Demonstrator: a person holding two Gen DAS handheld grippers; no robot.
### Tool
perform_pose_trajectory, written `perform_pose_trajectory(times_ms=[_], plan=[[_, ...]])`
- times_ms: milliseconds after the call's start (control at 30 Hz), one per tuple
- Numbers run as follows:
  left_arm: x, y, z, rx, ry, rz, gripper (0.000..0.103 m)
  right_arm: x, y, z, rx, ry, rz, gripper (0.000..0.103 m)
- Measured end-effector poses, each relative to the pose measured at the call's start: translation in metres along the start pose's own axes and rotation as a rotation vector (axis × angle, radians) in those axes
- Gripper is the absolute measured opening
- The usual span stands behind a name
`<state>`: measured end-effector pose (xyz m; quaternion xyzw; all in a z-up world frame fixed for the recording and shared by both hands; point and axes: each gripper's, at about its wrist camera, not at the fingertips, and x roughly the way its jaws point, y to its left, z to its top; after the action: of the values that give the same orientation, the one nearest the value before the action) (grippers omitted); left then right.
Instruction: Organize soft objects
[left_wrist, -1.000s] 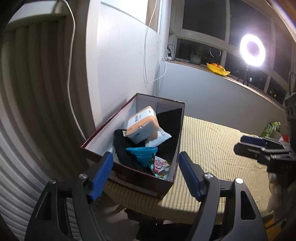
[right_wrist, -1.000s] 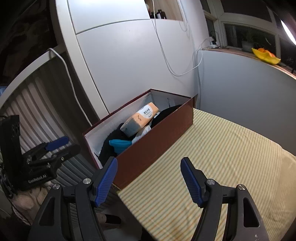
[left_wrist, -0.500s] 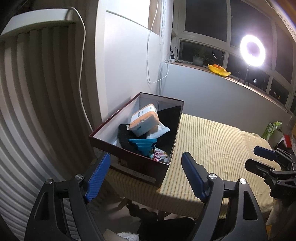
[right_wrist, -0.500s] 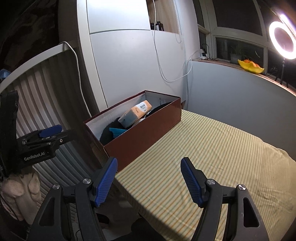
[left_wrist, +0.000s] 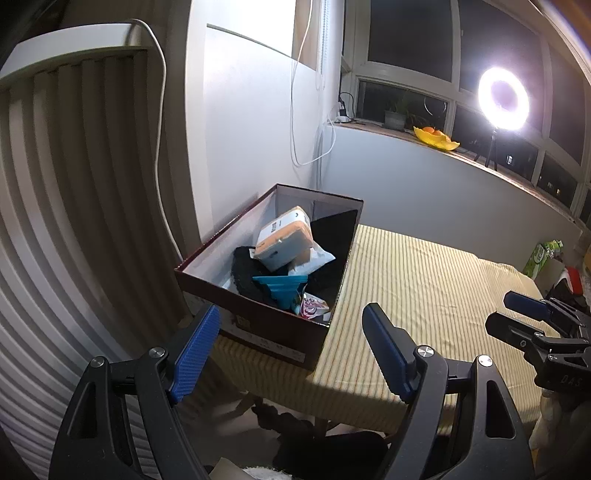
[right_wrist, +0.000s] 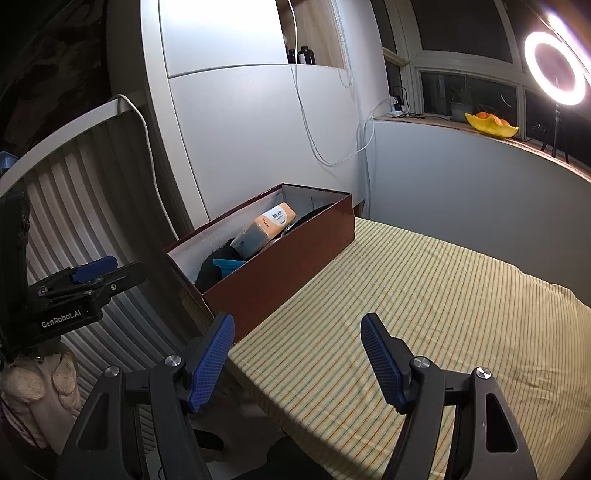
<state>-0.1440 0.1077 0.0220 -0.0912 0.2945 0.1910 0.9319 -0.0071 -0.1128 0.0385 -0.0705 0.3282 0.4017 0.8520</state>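
A dark red box stands on the left end of a table with a yellow striped cloth. In the box lie an orange-and-white tissue pack, a black cloth, a blue funnel-shaped thing and a small colourful packet. My left gripper is open and empty, off the table's near corner, short of the box. My right gripper is open and empty above the table's front edge; it also shows in the left wrist view.
A white cabinet and a ribbed radiator stand behind and left of the box. A ring light and a yellow fruit bowl stand on the window sill. A green carton is beyond the table's far right end.
Both grippers have drawn back and up from the box, so it looks smaller and farther. Both stay open and empty. The things in the box have not moved.
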Motion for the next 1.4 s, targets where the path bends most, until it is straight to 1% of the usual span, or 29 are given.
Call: perform_pose_trajectory(times_ms=[767, 1400], plan=[[-0.003, -0.011, 0.000, 0.026, 0.001, 0.003, 0.080, -0.004, -0.008, -0.006, 0.019, 0.002, -0.005, 0.068], [-0.003, -0.013, -0.002, 0.024, 0.003, -0.006, 0.080, -0.006, -0.011, -0.009, 0.024, 0.004, -0.009, 0.067]])
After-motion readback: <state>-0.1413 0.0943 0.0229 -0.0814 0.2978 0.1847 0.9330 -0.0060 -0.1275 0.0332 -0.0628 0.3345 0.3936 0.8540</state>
